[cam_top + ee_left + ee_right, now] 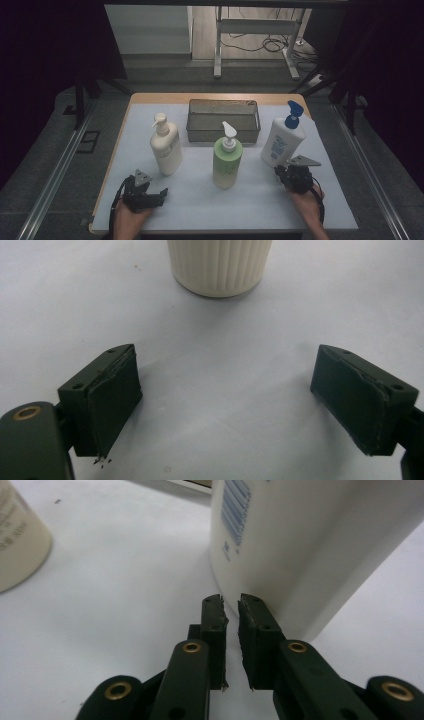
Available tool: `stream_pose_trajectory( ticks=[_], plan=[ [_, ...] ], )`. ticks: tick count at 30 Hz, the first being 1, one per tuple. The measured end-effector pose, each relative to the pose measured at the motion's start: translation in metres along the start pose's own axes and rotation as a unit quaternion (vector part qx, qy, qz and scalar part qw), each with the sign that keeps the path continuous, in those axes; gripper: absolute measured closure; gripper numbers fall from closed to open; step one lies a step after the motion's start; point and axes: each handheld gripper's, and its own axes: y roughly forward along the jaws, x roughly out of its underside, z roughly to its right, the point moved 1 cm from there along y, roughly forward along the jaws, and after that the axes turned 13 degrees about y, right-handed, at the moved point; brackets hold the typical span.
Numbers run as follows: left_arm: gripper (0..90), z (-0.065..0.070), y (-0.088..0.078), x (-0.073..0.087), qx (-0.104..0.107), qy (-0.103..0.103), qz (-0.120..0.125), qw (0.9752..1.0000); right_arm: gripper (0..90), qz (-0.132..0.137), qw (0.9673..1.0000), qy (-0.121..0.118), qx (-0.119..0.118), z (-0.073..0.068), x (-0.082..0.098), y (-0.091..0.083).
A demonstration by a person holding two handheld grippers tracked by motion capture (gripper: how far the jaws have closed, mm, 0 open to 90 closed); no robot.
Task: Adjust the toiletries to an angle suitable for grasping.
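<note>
The high view is dimly lit, with near-black corners; the white surface [200, 200] is lit evenly from above, and only soft shadows are cast. In both gripper views brighter, faintly bluish light is seen, and the near claw parts are slightly blurred.

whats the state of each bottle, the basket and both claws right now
cream bottle: upright, untouched
green bottle: upright, untouched
white bottle with blue pump: upright, right claw close beside it
basket: empty
left claw: open, empty
right claw: shut, empty
</note>
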Motion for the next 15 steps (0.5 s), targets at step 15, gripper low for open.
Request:
stream_pose_trajectory(
  ticks=[15],
  plan=[
    [12.1,0.000,0.000,0.000,0.000,0.000,0.000,1.0000,45.4,0.003,0.9981,0.009,-0.061,0.015,-0.006,-0.033]
  ],
)
